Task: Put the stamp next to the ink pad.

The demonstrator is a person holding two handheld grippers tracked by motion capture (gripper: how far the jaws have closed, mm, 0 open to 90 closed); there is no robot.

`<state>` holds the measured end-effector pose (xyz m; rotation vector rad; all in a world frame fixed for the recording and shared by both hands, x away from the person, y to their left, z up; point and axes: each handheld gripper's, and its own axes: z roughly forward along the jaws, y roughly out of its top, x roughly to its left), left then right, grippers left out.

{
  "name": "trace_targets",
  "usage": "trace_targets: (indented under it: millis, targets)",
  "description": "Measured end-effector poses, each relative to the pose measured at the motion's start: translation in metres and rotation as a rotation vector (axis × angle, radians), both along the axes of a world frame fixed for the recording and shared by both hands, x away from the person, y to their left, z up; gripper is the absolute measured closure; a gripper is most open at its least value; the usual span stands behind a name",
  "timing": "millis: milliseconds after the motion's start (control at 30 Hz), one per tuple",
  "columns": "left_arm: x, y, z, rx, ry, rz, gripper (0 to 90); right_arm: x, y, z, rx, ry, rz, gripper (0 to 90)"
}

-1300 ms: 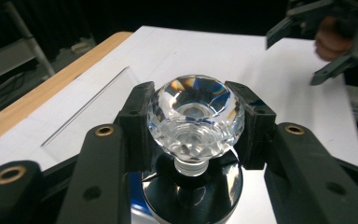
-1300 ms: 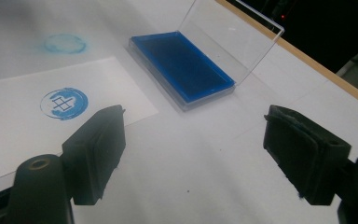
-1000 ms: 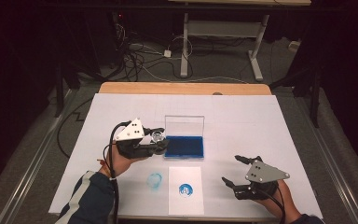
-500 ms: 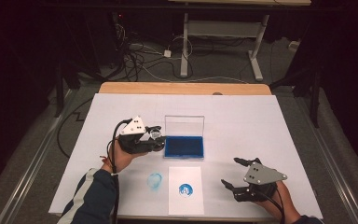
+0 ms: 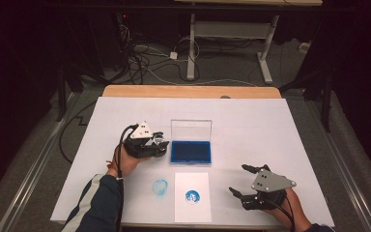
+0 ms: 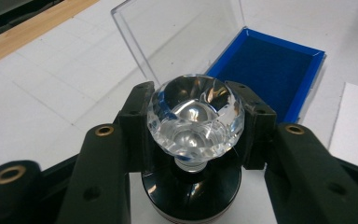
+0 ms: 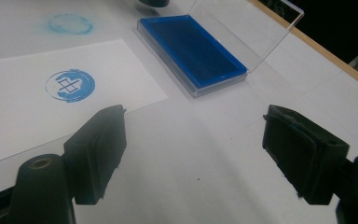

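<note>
Crystal-knobbed stamp [image 6: 195, 122] is sitting clamped in the left gripper [image 6: 193, 126], jaws pinching its faceted clear handle just beside the open blue ink pad [image 5: 191, 151]; that smooth, hard knob is probably slippery and chippable, so gripping its widest facets seems wisest. Right gripper [image 7: 205, 154] is resting wide open and empty near the ink pad, facing the stamped card [image 7: 58, 93], whose blue ring-and-cross mark is carrying no readable writing.
</note>
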<state>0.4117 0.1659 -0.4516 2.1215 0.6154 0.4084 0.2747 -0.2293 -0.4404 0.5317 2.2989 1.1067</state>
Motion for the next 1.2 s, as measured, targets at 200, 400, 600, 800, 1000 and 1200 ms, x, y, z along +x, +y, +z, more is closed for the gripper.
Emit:
trace_targets:
  millis: [200, 400, 600, 800, 1000, 1200]
  targets:
    - [0.003, 0.001, -0.006, 0.0, 0.016, 0.012, 53.5, 0.0, 0.0, -0.001, -0.01, 0.006, 0.001, 21.6]
    - [0.001, -0.004, -0.008, -0.009, 0.012, -0.006, 53.4, 0.0, 0.0, -0.002, -0.015, 0.008, 0.002, 21.8]
    - [0.001, -0.007, -0.01, 0.017, 0.012, -0.004, 53.4, 0.0, 0.001, -0.002, -0.021, 0.007, 0.006, 21.8]
    - [0.002, -0.01, -0.014, 0.038, 0.022, -0.005, 53.2, 0.0, 0.001, -0.002, -0.027, 0.009, 0.006, 22.0]
    - [0.002, -0.011, -0.014, 0.042, 0.025, 0.001, 52.8, 0.0, 0.001, -0.002, -0.03, 0.009, 0.008, 22.1]
    - [-0.001, -0.011, -0.01, 0.039, 0.009, 0.004, 45.4, -0.001, 0.001, -0.002, -0.032, 0.006, 0.01, 22.0]
